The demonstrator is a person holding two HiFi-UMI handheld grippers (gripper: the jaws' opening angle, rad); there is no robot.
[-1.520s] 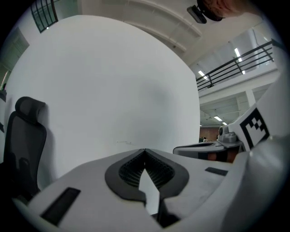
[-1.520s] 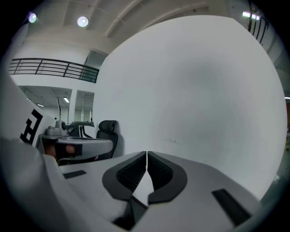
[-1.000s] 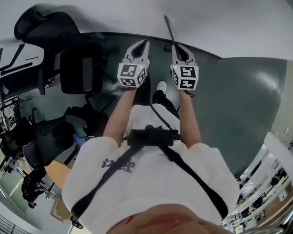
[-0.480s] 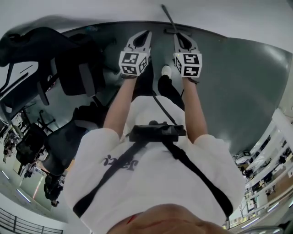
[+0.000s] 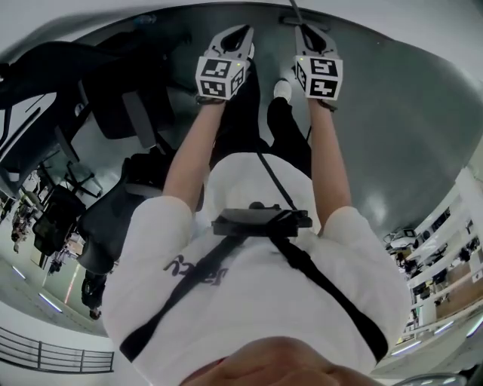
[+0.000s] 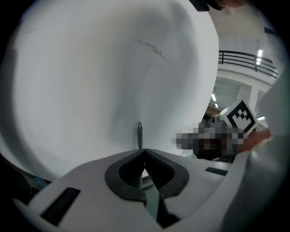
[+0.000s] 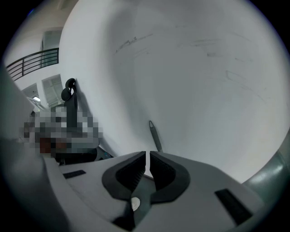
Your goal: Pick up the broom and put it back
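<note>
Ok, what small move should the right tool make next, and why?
Probably open the right tool. Its jaws are shut and empty, and the broom handle shows just beyond their tips, so it cannot be gripped yet. The left tool is shut too.

the floor (image 5: pixel 400 136) is a smooth, dark grey-green surface with a dull sheen, and it meets a white wall (image 5: pixel 423 30) along its far curved edge. the person stands on it, with one white shoe (image 5: pixel 283 90) showing below a dark trouser leg. to the left a black office chair (image 5: pixel 124 102) stands on the floor near the person. a second black chair (image 5: pixel 98 226) stands further toward the lower left. at the far edge the broom (image 5: pixel 295 10) shows only as a thin dark handle against the wall, and where its foot meets the floor cannot be made out.
</note>
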